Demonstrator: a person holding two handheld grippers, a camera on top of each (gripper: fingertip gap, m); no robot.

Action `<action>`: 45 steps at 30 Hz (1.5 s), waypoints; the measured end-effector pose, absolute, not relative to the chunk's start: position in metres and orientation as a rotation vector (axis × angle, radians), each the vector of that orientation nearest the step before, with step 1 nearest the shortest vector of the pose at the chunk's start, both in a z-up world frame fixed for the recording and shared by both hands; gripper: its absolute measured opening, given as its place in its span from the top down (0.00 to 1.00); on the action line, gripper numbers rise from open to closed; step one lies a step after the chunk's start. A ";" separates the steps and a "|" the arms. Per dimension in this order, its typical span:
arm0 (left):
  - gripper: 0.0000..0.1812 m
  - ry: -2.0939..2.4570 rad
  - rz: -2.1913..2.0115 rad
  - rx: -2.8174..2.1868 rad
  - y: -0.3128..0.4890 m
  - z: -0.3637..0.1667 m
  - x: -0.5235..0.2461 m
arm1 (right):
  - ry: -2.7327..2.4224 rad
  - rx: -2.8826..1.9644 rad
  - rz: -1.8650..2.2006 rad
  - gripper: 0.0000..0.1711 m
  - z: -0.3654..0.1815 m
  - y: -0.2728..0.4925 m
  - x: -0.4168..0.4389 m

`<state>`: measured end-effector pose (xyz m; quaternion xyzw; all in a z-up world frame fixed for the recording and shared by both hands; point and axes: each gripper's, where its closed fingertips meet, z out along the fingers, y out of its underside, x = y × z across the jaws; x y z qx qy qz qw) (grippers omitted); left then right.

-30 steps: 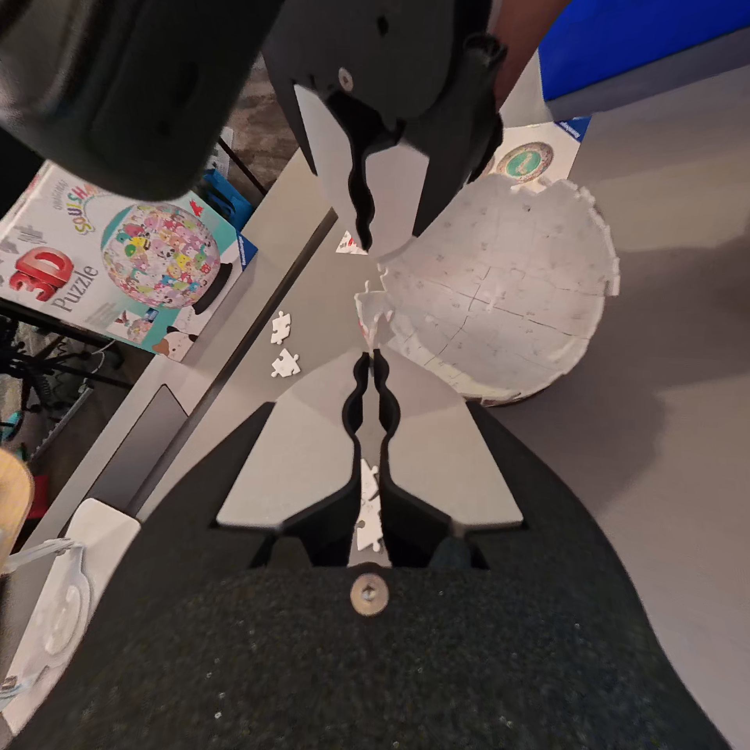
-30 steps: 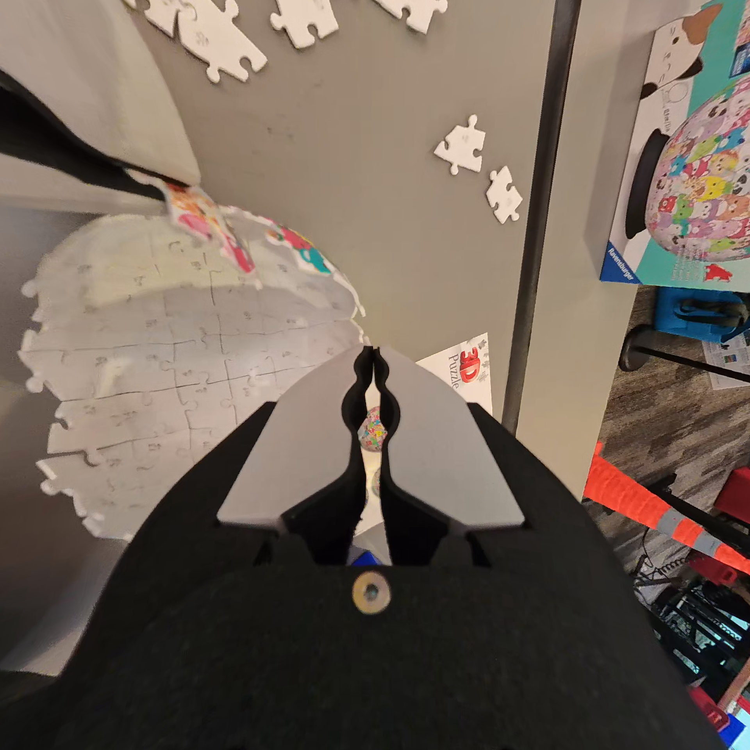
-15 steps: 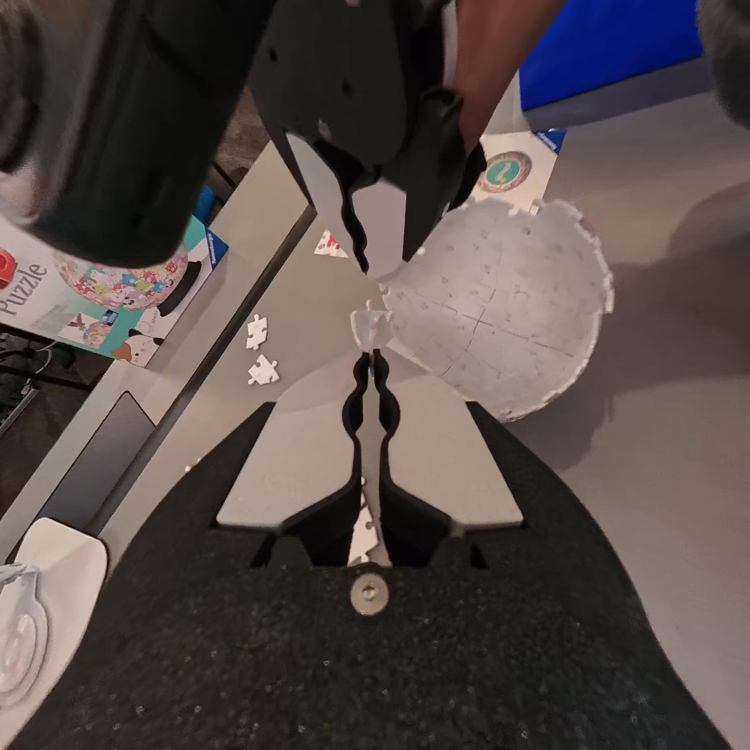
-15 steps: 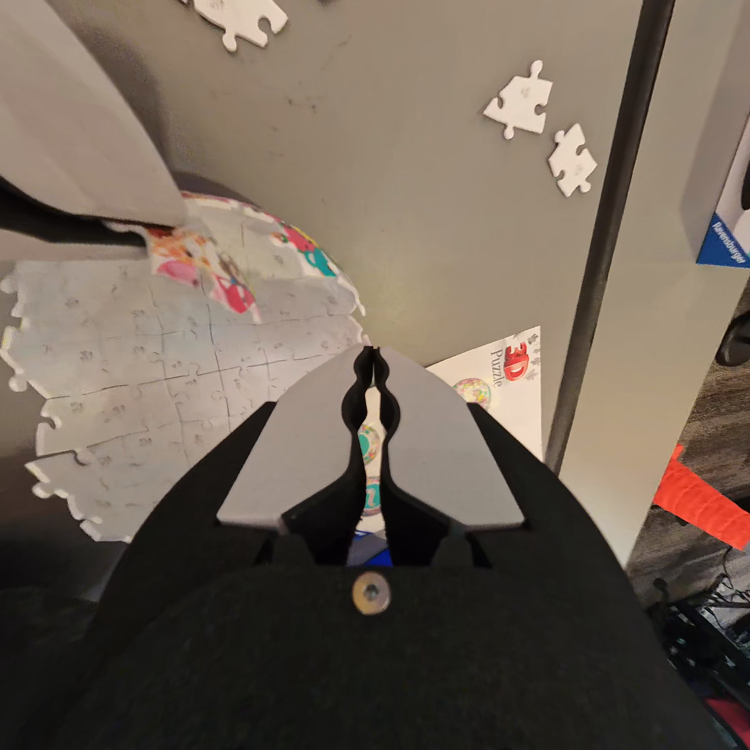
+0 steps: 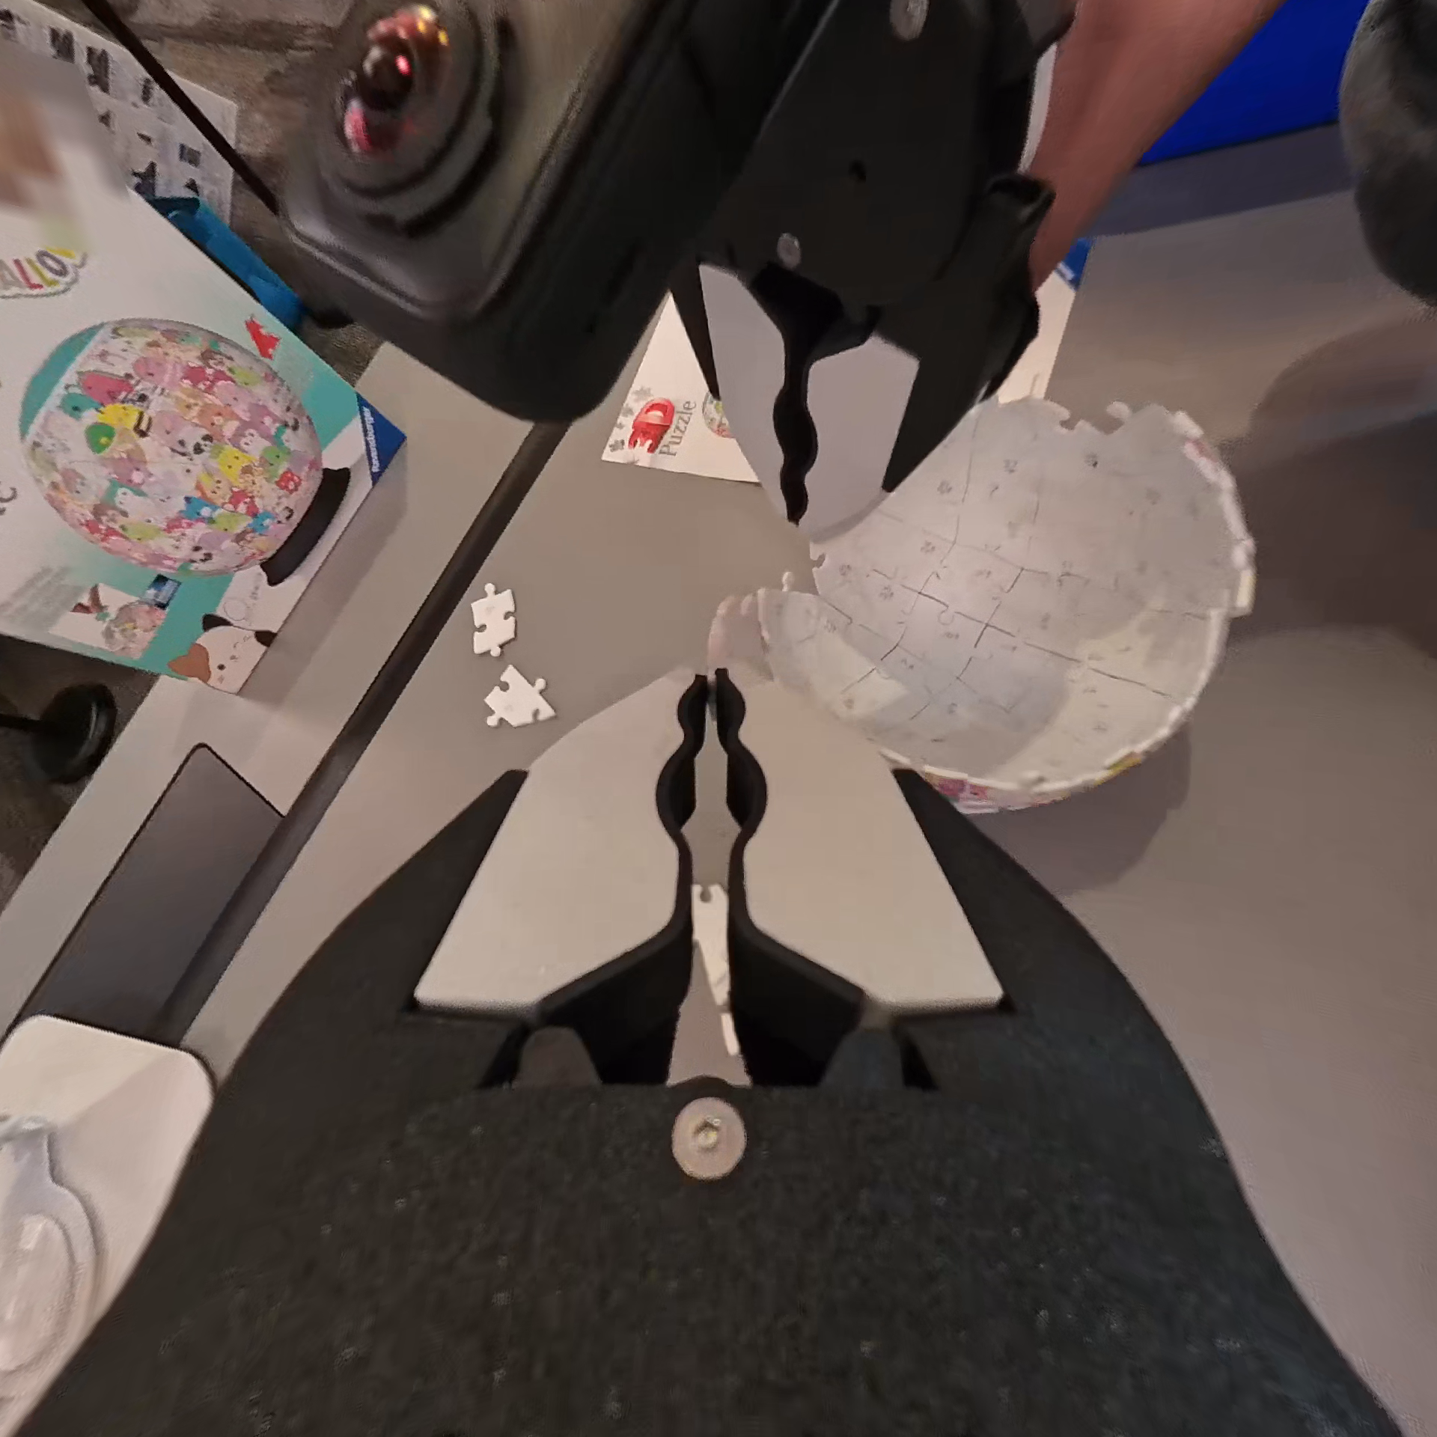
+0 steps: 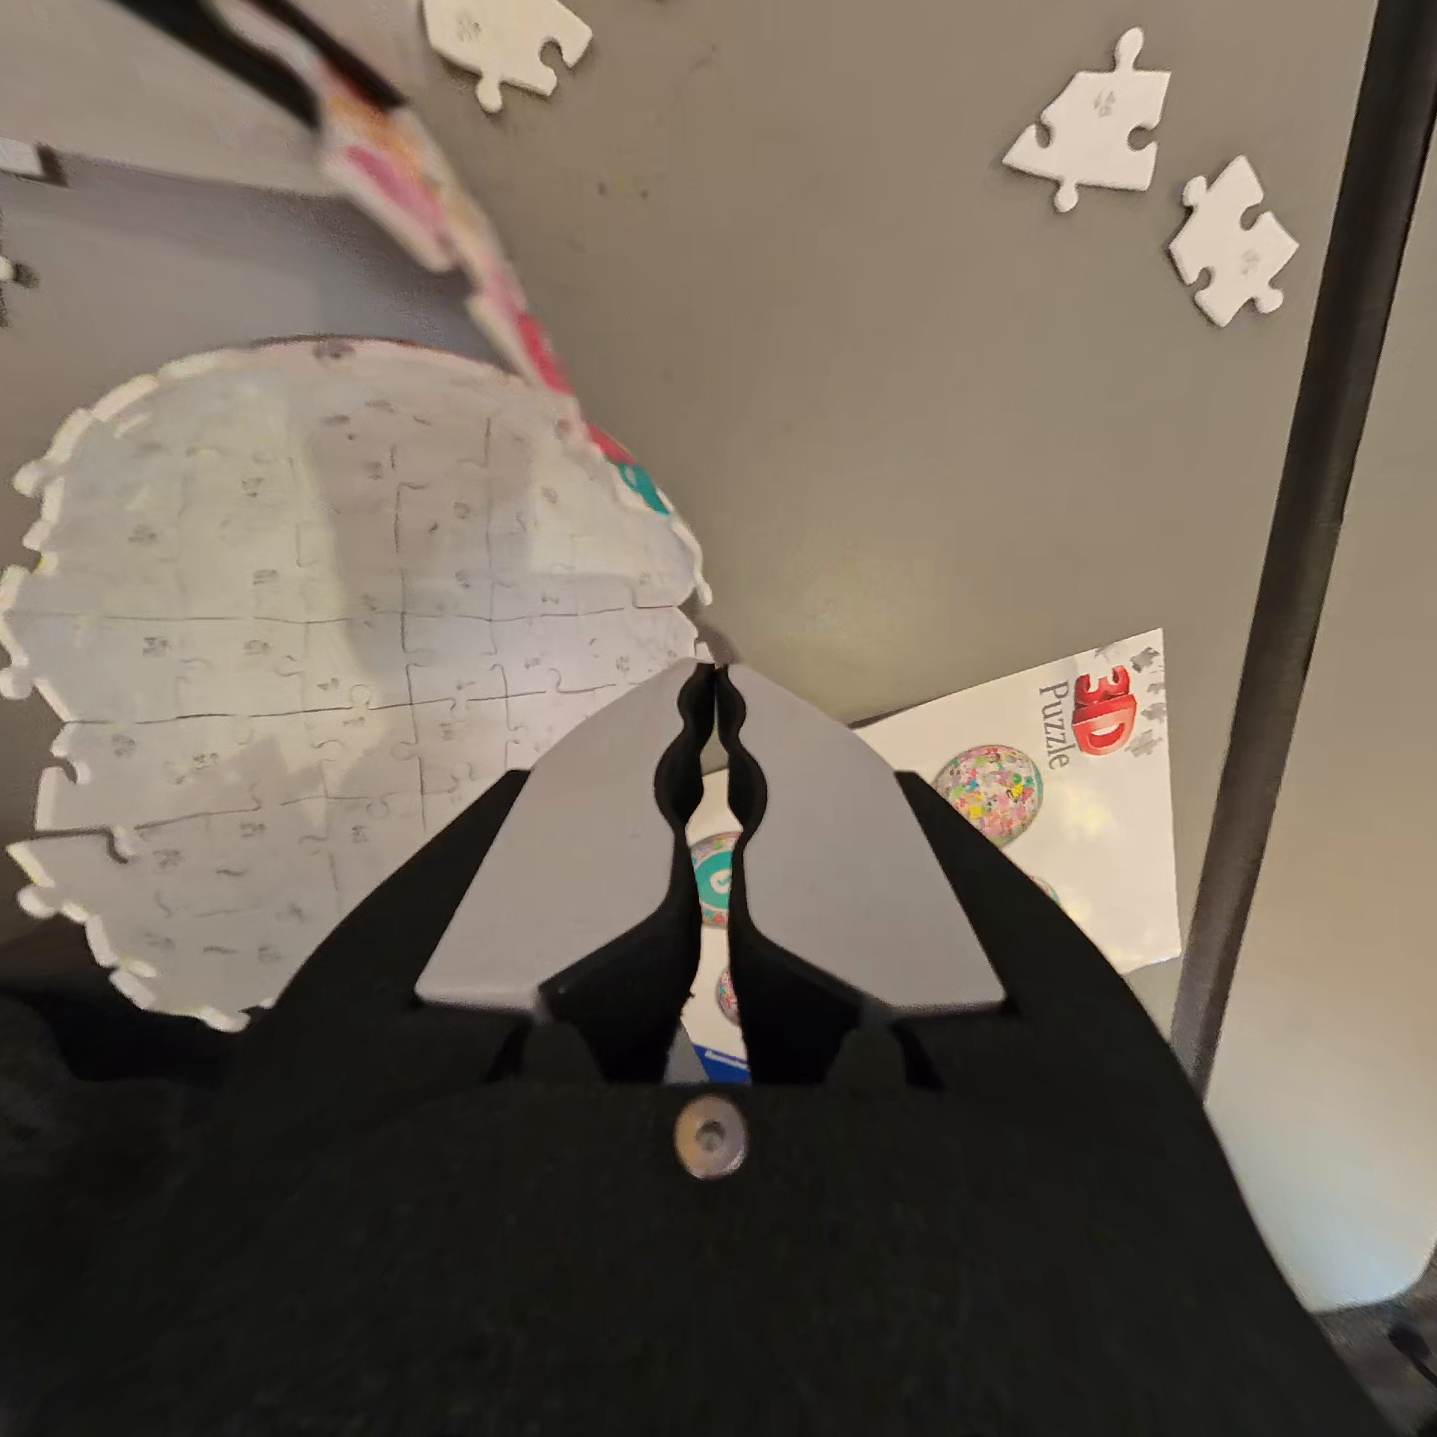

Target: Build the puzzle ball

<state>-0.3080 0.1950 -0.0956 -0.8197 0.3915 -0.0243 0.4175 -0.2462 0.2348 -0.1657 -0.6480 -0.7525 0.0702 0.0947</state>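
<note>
- The grey worktop [image 5: 1283, 972] is being used as the base for the whole scene; a dark seam [image 5: 404, 661] is seen running across it on one side.
- The puzzle box [image 5: 179, 482], printed with a colourful ball, is being kept beyond that seam, well apart from the work.
- The half-built puzzle ball [image 5: 1011, 622], a white bowl-shaped shell of joined pieces, is being held at its rim between the two pairs of tongs, with its underside at or just above the worktop; whether it is touching cannot be told. Its white inner side is being shown to both cameras, and its printed outer side is visible only at the edges.
- The right tongs [image 5: 801, 513] are being seen from the left wrist view coming down from above, closed to a narrow slit at the far rim of the shell. In the right wrist view, the right tongs [image 6: 714, 673] are shown nearly closed at the rim; whether anything is being pinched cannot be told.
- The left tongs [image 5: 709, 680] are being kept closed on a tab of the shell's near rim.
- An instruction leaflet [image 6: 1073, 793] is lying flat on the worktop just beside the shell.
- Two loose white puzzle pieces [image 5: 505, 661] are lying close together near the seam.
</note>
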 end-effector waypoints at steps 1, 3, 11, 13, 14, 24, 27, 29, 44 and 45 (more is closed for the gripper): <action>0.99 1.002 -0.058 -2.062 0.200 -0.096 -0.308 | -2.230 -1.924 0.238 1.00 -0.165 0.234 -0.246; 0.99 1.031 -0.103 -2.084 0.207 -0.095 -0.304 | -2.212 -1.936 0.353 0.99 -0.159 0.230 -0.247; 0.99 1.191 -0.239 -2.057 0.222 -0.097 -0.281 | -2.033 -1.698 0.584 0.91 -0.108 0.245 -0.241; 0.99 1.229 -0.297 -2.034 0.225 -0.100 -0.275 | -2.028 -1.609 0.620 0.88 -0.106 0.245 -0.243; 0.99 1.238 -0.319 -2.033 0.226 -0.101 -0.274 | -2.030 -1.577 0.638 0.87 -0.106 0.244 -0.245; 0.99 1.299 -0.354 -2.008 0.229 -0.111 -0.264 | -2.040 -1.451 0.869 0.98 -0.102 0.229 -0.266; 0.99 1.288 -0.363 -2.015 0.231 -0.114 -0.264 | -2.051 -1.443 0.844 0.99 -0.105 0.231 -0.267; 0.99 1.265 -0.395 -2.006 0.231 -0.112 -0.264 | -2.052 -1.427 0.861 0.99 -0.103 0.232 -0.267; 1.00 1.102 -0.631 -2.127 0.253 -0.172 -0.294 | -2.182 -1.125 0.984 0.99 -0.116 0.221 -0.267; 1.00 1.116 -0.631 -2.132 0.257 -0.177 -0.291 | -2.190 -1.126 0.974 0.99 -0.119 0.222 -0.267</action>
